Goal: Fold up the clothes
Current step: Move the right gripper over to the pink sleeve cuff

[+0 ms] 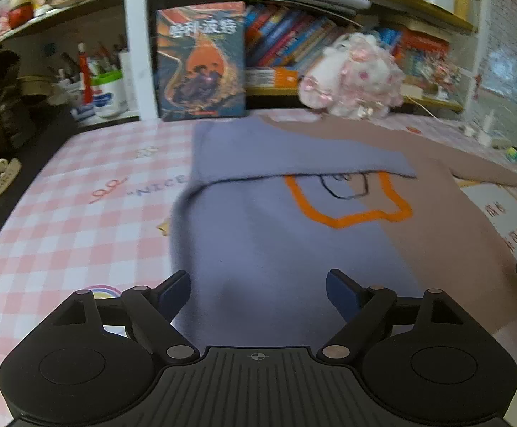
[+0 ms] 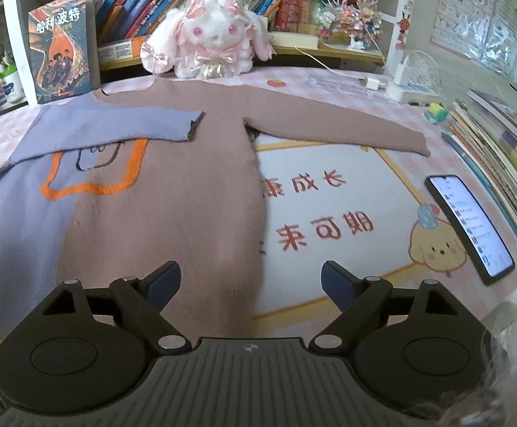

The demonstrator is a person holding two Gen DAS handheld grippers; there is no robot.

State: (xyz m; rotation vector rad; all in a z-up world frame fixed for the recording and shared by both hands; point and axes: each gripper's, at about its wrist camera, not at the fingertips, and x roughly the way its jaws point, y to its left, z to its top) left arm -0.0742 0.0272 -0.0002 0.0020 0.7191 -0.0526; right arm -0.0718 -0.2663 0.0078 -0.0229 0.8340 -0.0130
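A two-tone sweater (image 2: 158,192), blue-purple on its left half and brown on its right, lies flat on the table with an orange outline on the chest. Its blue sleeve (image 2: 116,126) is folded across the chest. Its brown sleeve (image 2: 336,131) stretches out to the right. The sweater also shows in the left wrist view (image 1: 276,235). My left gripper (image 1: 258,293) is open and empty above the blue hem. My right gripper (image 2: 251,284) is open and empty above the brown hem's right edge.
A pink checked tablecloth (image 1: 80,213) covers the table. A plush bunny (image 2: 212,32) and an upright book (image 2: 61,46) stand at the back before bookshelves. A lit phone (image 2: 468,224), a stack of books (image 2: 500,163) and a charger (image 2: 400,85) lie at the right.
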